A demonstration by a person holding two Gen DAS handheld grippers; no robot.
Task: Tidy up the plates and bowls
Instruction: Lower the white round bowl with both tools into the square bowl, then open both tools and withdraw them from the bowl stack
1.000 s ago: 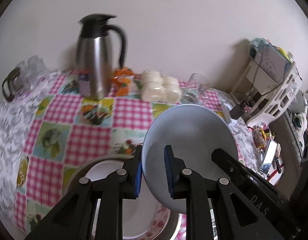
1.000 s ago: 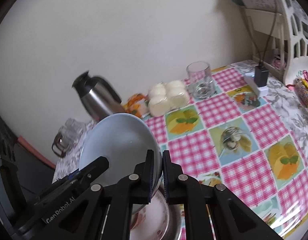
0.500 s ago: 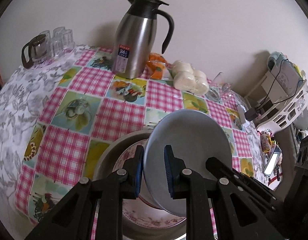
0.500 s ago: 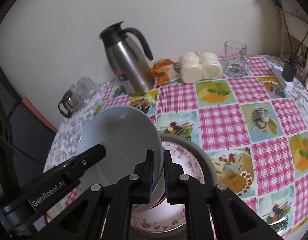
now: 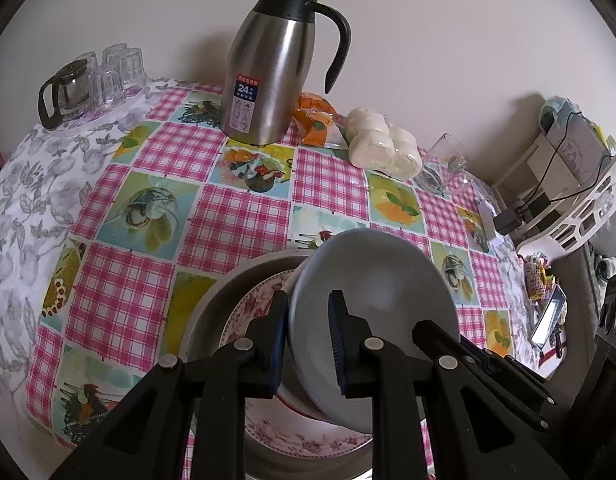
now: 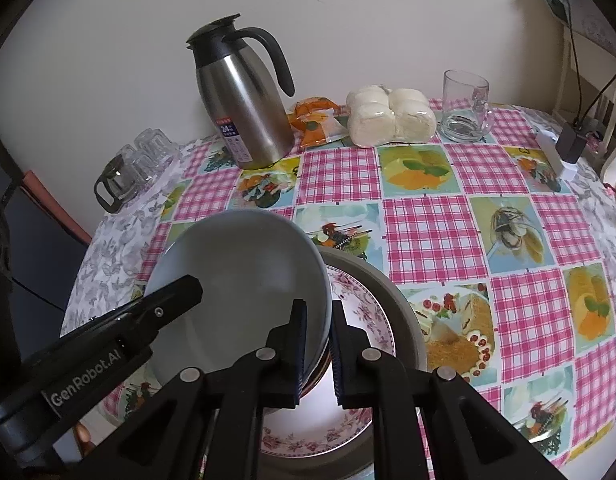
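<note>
Left wrist view: compared with a second ago the pale blue bowl (image 5: 374, 300) sits lower, closer to the floral plate (image 5: 267, 420) and the grey metal basin (image 5: 211, 312) under it, and more of the checked tablecloth (image 5: 235, 220) and the whole steel thermos jug (image 5: 267, 76) now show. The left gripper (image 5: 308, 340) has its blue-padded fingers (image 5: 279, 344) part-way closed with the bowl's near rim between them; the left pad lies against the outer wall, while a gap shows between the right pad and the inside. The bowl is tilted over the plate, its lower edge looking to rest on it. The jug's label reads "24". Behind it stand a glass teapot (image 5: 63, 94), upturned glasses (image 5: 115, 70), an orange packet (image 5: 316, 124), wrapped white buns (image 5: 382, 148) and a glass mug (image 5: 444, 164).

Right wrist view: the bowl (image 6: 243, 280) has likewise dropped toward the plate (image 6: 364, 320) inside the basin (image 6: 404, 312). The right gripper (image 6: 316, 344) pinches the bowl's opposite rim, fingers (image 6: 299, 348) narrowly apart, the wall filling most of the gap. The left gripper's arm (image 6: 107, 344) crosses the bowl and carries the words "GenRobot.AI". The jug (image 6: 243, 100) shows the same "24" sticker; the mug (image 6: 466, 106) stands upright beside the buns (image 6: 390, 116).
</note>
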